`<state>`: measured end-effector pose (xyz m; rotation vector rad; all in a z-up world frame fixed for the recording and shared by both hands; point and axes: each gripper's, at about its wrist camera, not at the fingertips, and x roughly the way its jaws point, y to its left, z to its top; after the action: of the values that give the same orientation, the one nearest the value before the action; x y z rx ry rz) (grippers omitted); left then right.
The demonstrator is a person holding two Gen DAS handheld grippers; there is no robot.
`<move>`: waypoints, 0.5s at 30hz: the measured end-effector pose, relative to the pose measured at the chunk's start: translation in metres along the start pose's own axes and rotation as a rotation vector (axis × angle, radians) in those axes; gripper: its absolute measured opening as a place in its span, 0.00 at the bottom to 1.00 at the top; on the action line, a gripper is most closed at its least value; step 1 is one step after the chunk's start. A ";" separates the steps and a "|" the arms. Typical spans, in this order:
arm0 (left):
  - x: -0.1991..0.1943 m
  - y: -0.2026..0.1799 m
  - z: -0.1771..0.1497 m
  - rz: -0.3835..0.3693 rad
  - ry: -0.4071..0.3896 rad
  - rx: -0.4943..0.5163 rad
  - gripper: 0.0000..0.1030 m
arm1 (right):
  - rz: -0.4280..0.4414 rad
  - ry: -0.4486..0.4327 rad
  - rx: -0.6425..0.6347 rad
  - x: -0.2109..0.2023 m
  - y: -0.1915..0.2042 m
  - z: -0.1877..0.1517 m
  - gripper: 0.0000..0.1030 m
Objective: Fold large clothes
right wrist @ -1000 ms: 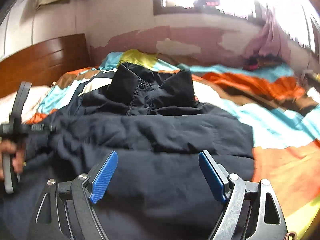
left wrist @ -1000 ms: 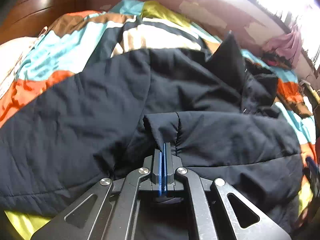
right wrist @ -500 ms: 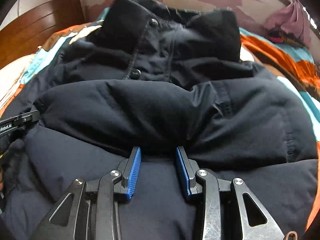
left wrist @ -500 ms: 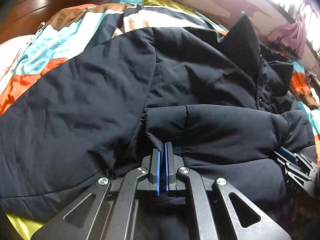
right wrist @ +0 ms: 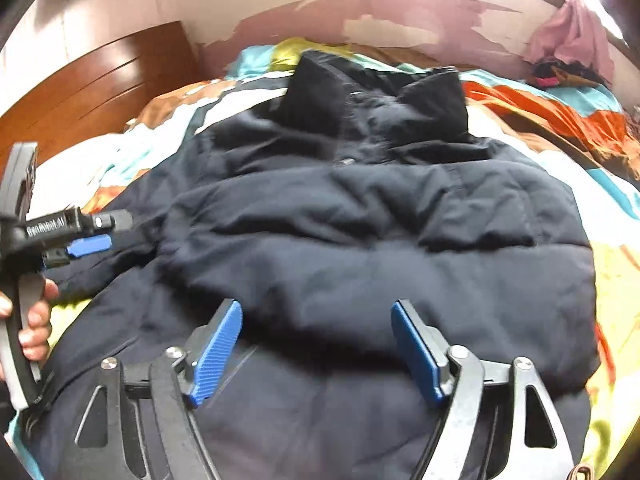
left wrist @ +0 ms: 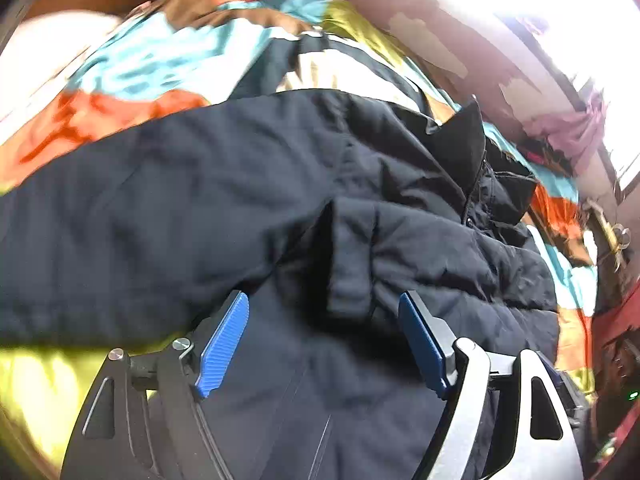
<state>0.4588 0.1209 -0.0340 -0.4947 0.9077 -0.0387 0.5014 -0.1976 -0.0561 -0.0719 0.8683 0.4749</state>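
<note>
Lying on the bed [right wrist: 560, 128], the jacket [right wrist: 360, 240] has a sleeve [left wrist: 440, 256] folded across; left tool [left wrist: 324, 340] and right tool [right wrist: 316, 344] both hover spread, gripping nothing.

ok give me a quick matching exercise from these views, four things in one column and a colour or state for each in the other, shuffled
Things:
1. jacket
2. headboard
3. left claw
4. cloth by the window

Colours or states:
a. pink
b. open, holding nothing
c. dark navy, spread on the patterned bedspread
d. reddish-brown wood

Pairs: 1-c, 2-d, 3-b, 4-a
</note>
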 end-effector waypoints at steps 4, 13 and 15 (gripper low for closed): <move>-0.030 0.031 -0.023 0.060 0.029 -0.078 0.71 | 0.050 0.004 -0.048 -0.009 0.034 -0.013 0.81; -0.096 0.138 -0.053 0.207 -0.027 -0.288 0.71 | 0.105 -0.060 -0.204 0.006 0.127 -0.008 0.85; -0.104 0.166 -0.050 0.217 -0.050 -0.352 0.71 | 0.097 -0.080 -0.229 0.012 0.140 -0.003 0.85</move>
<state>0.3276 0.2730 -0.0531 -0.7173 0.9185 0.3341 0.4462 -0.0688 -0.0492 -0.2206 0.7389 0.6625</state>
